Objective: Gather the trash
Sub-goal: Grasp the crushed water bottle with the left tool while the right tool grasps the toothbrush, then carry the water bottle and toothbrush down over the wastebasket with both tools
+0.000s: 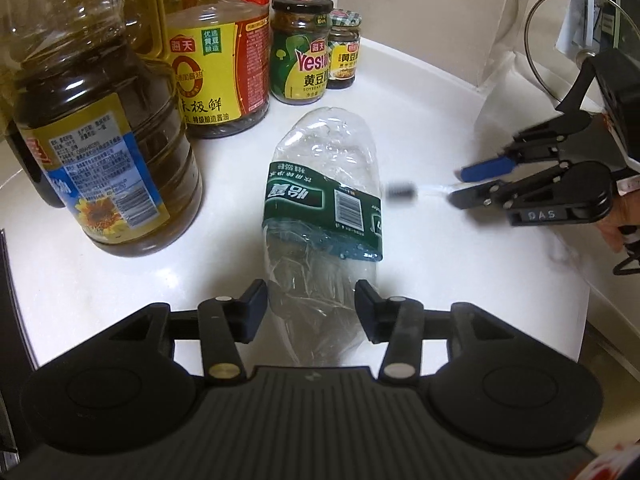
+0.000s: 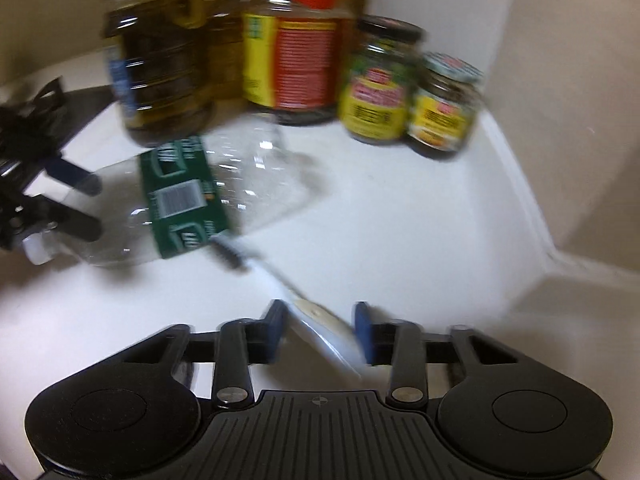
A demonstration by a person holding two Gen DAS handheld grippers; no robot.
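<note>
A white counter point(image 1: 420, 92) runs into a corner of cream walls, and a crushed clear bottle point(image 1: 320, 208) lies on its side in the middle of it. Behind the bottle stand an oil jug point(image 1: 108, 160) with a sunflower label, a soy sauce jug point(image 1: 224, 68) with a red handle, and two jars point(image 1: 300, 52) just beside each other; a glass lid point(image 1: 576, 40) leans near the wall on the bottle's right side. The left gripper point(image 1: 311, 300) points along the bottle, its fingers spread on either side of the neck end, seemingly touching the plastic without squeezing it; whether they grip it cannot be told. The right gripper point(image 2: 320, 330) reaches in from the bottle's right side, fingers clamped on the white handle of a toothbrush point(image 2: 276, 276), whose dark bristles lie just beside the bottle's green band. The band carries a barcode and Chinese characters; the bigger jar reads "Yes", the soy jug shows 海天, and the right gripper's side reads "DAS".
</note>
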